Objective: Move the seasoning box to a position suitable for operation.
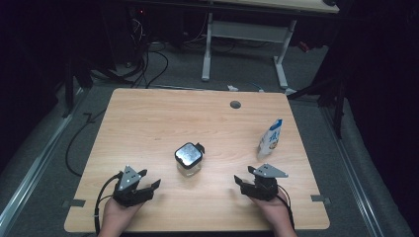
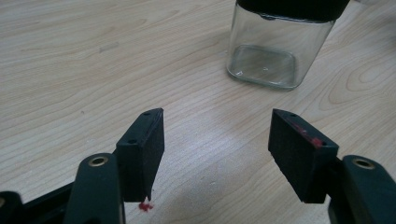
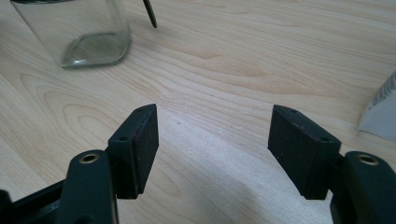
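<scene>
A square clear glass jar with a black lid stands near the middle of the wooden table. It is empty, as the left gripper view shows: jar. A white and blue pouch stands upright at the right. My left gripper rests near the front edge, left of the jar, open with nothing between its pads. My right gripper sits front right, open and empty, with the jar ahead to its left and the pouch edge at its right.
A round grommet hole lies near the table's far edge. Behind the table stands a white desk frame with cables on the grey floor. Bare wood spreads across the table's left and far halves.
</scene>
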`<state>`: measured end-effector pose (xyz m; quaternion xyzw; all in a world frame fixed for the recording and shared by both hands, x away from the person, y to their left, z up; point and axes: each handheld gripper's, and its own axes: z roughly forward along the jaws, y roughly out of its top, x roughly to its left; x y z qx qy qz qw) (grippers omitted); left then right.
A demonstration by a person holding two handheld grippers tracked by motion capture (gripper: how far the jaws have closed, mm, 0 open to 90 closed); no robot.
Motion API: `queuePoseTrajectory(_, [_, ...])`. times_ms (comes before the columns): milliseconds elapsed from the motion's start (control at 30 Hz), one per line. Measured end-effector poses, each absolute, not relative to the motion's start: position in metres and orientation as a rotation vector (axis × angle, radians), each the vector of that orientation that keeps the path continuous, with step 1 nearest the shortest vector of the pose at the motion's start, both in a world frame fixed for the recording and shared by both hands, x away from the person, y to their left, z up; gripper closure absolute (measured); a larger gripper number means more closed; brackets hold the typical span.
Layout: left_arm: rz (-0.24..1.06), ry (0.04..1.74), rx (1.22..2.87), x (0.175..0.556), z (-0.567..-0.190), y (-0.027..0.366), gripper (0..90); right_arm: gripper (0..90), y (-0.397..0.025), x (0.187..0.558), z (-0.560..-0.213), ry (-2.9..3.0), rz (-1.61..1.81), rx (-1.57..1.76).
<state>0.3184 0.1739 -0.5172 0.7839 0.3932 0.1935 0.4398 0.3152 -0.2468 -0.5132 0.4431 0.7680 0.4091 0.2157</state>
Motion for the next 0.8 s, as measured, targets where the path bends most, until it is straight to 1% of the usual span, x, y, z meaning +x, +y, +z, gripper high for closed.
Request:
queuePoseTrajectory(167, [0.459,0.986,1.931,0.32,-0.517,0.174,37.0,37.0,-0.245,0.315,-0.514,2.154,1.138,1.227])
queuePoseTrajectory(267, [0.487,0.987,1.931,0.32,-0.515,0.171,34.2,37.9,-0.244,0.316,-0.515,2.164,1.135,1.212])
queuePoseTrajectory(333, [0.535,0.972,1.937,0.319,-0.511,0.166,33.7,38.0,-0.243,0.316,-0.516,2.166,1.132,1.217])
queuePoseTrajectory(500, [0.514,0.97,1.933,0.327,-0.51,0.157,42.8,38.4,-0.242,0.317,-0.517,2.182,1.13,1.232])
queuePoseTrajectory(567, [0.527,0.971,1.931,0.329,-0.509,0.156,49.1,38.4,-0.241,0.318,-0.518,2.187,1.131,1.235])
queuePoseTrajectory(633, [0.527,0.978,1.934,0.332,-0.509,0.155,50.1,38.4,-0.241,0.318,-0.518,2.187,1.132,1.236])
queuePoseTrajectory(667, [0.518,0.985,1.935,0.334,-0.509,0.154,53.6,38.3,-0.241,0.318,-0.518,2.189,1.137,1.241])
queuePoseTrajectory(800, [0.502,1.0,1.91,0.342,-0.511,0.155,56.5,38.3,-0.241,0.318,-0.518,2.19,1.141,1.249])
